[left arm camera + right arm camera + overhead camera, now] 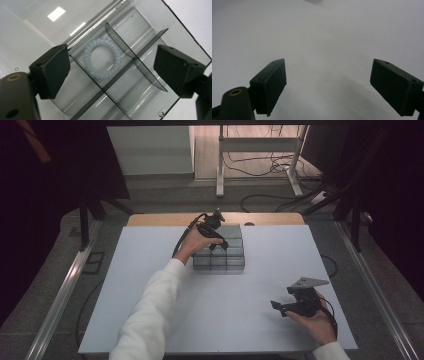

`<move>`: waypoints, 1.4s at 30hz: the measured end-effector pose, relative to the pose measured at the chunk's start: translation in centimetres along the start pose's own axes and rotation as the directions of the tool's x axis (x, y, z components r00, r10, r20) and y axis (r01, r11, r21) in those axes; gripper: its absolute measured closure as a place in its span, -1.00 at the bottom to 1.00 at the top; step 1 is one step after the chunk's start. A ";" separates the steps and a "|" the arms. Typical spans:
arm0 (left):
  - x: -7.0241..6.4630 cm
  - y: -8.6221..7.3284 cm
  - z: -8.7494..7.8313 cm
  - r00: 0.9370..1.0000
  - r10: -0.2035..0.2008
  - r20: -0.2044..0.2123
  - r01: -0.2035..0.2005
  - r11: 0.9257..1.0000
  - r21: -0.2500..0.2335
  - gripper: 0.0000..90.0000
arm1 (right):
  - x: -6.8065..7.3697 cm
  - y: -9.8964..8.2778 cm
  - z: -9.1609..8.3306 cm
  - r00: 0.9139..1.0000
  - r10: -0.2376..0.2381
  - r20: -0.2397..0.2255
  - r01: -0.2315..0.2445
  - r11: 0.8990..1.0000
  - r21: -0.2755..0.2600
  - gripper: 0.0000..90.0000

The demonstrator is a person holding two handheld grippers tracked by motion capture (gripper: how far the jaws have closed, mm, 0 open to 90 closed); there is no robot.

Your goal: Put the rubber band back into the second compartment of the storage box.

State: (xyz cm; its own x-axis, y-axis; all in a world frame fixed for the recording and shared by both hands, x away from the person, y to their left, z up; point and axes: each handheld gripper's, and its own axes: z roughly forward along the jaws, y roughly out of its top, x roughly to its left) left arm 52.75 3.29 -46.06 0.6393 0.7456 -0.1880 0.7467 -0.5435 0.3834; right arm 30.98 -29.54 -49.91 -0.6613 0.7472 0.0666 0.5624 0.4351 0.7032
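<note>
Dividers (120, 75) wall in coiled ring (103, 60), bare table (165, 270) around organiser (220, 251)

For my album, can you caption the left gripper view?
Open left gripper hovering over a clear spiral hair tie in a divided smoky plastic box.

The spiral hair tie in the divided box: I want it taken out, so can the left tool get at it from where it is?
Probably yes: the left tool hangs open above the hair tie, and nothing covers its compartment.

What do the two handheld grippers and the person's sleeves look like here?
Both the left gripper and the right gripper are black, with blocky rectangular jaws. A black cable trails from the left one. The right one carries a grey three-cornered plate. The person wears white long sleeves.
</note>
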 end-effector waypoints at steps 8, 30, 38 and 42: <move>-0.4 -0.3 -1.4 1.000 0.009 -0.012 -0.009 1.000 -0.007 -0.77 | 0.0 0.0 -0.1 1.000 -0.001 -0.002 0.001 1.000 -0.006 -0.69; -2.4 -2.4 -8.5 0.996 0.050 -0.071 -0.054 0.997 -0.056 -0.71 | 0.3 0.3 0.0 1.000 -0.006 -0.001 0.006 1.000 -0.004 -0.69; -3.6 -4.8 -9.8 0.994 0.074 -0.081 -0.080 0.994 -0.079 -0.71 | 0.3 0.2 -0.1 1.000 -0.009 0.001 0.009 1.000 -0.009 -0.69; -4.0 -6.3 -10.4 0.993 0.074 -0.087 -0.082 0.992 -0.096 -0.70 | 0.3 0.2 -0.1 1.000 -0.012 0.002 0.012 1.000 -0.008 -0.69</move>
State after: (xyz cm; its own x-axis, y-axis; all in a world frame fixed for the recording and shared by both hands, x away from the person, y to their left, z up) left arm 43.59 7.80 -38.32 0.6743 0.7341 -0.0800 0.6705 -0.5633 0.4829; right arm 30.86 -29.31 -49.65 -0.6667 0.7432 0.0567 0.5508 0.4400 0.7093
